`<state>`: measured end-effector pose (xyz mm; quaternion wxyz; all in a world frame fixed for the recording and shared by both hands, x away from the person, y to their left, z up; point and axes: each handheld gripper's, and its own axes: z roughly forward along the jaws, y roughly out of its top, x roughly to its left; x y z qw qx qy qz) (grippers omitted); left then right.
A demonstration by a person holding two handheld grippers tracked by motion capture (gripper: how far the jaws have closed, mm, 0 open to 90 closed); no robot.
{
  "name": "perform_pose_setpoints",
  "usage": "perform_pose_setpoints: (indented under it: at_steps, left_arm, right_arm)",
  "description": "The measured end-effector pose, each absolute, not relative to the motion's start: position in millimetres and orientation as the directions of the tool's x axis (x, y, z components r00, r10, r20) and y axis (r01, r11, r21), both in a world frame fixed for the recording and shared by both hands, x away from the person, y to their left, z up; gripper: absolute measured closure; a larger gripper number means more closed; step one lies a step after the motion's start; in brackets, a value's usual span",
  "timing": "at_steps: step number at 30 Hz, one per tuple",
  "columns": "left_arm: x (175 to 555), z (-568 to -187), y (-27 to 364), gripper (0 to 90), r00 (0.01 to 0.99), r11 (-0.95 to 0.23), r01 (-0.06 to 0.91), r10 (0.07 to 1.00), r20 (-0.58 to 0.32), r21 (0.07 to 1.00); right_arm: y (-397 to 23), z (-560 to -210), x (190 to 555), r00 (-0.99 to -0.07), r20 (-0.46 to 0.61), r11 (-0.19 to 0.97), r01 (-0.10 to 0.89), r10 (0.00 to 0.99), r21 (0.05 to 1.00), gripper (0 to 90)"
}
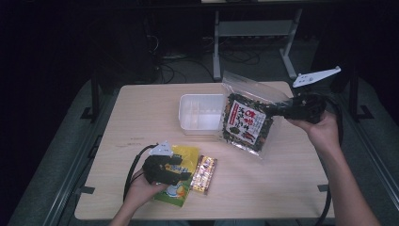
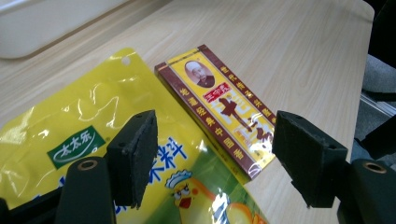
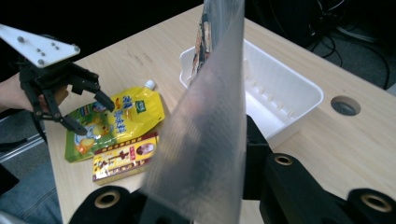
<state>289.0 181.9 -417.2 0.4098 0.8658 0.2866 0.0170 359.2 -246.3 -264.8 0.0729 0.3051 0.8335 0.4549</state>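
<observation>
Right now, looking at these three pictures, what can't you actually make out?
- Yellow pouch: its lower left lies under the left tongs and hand in the high view; cut off by the bottom edge in the left gripper view.
- Seaweed bag: its front label, edge-on and blurred in the right gripper view.
- White tray: its right end sits behind the bag in the high view.
- Small box: print too small in the high view.
</observation>
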Motion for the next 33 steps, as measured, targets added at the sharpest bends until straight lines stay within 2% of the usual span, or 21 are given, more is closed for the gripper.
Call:
perform_pose_setpoints:
  at_steps: [20, 33]
  left_arm:
    - [288.2, -420.9, 204.0, 29.4, 0.814, -0.461, 0.506, 0.535, -0.226, 0.729]
    - [292.2, -421.7, 210.3, 28.4, 0.805, -0.444, 0.517, 0.542, -0.240, 0.731]
  right_arm:
    - [-197.4, -235.6, 411.1, -0.817, 0.066, 0.446, 0.378, 0.573, 0.811, 78.3]
    - [-174.3, -235.8, 443.5, -0.806, 0.027, 0.459, 0.364, 0.591, 0.811, 78.3]
